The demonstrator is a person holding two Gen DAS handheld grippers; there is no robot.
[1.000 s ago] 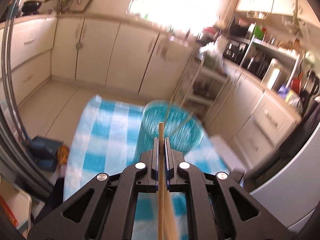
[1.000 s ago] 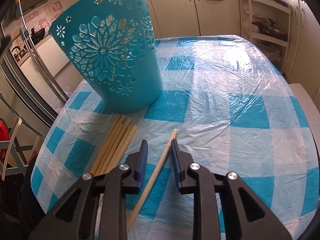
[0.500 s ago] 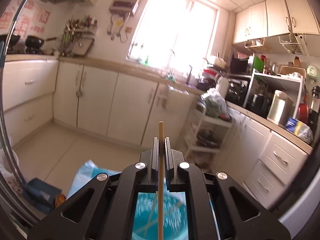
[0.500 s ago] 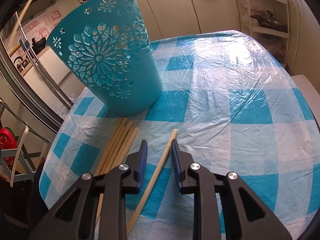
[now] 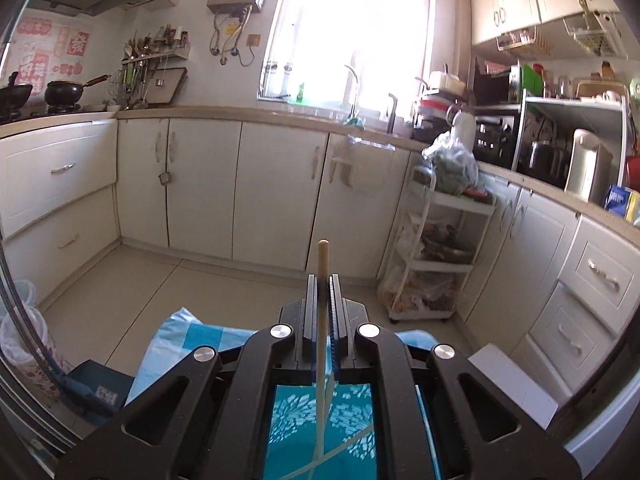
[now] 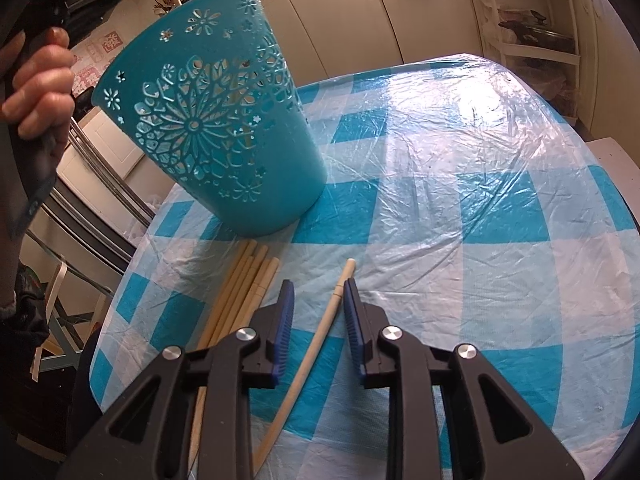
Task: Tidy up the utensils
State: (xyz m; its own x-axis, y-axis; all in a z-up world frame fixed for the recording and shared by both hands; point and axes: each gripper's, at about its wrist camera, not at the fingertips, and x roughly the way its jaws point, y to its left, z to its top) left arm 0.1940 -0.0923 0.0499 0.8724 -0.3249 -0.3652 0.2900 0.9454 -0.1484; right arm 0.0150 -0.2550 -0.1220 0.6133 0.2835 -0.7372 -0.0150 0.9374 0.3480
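My left gripper is shut on a wooden chopstick and holds it upright over the teal cut-out basket, whose inside shows below the jaws with other sticks in it. In the right wrist view the same basket stands on the checked tablecloth. My right gripper is open, its jaws on either side of a single chopstick lying on the cloth. A bundle of several chopsticks lies just to its left, in front of the basket.
The table's left edge and front edge are close to the chopstick bundle. A hand with the other gripper shows at the upper left of the right wrist view. A white trolley and kitchen cabinets stand beyond the table.
My left gripper has tilted upward with its chopstick, so the basket dropped below the jaws in its view. My right gripper has come a little closer to the single chopstick, still open.
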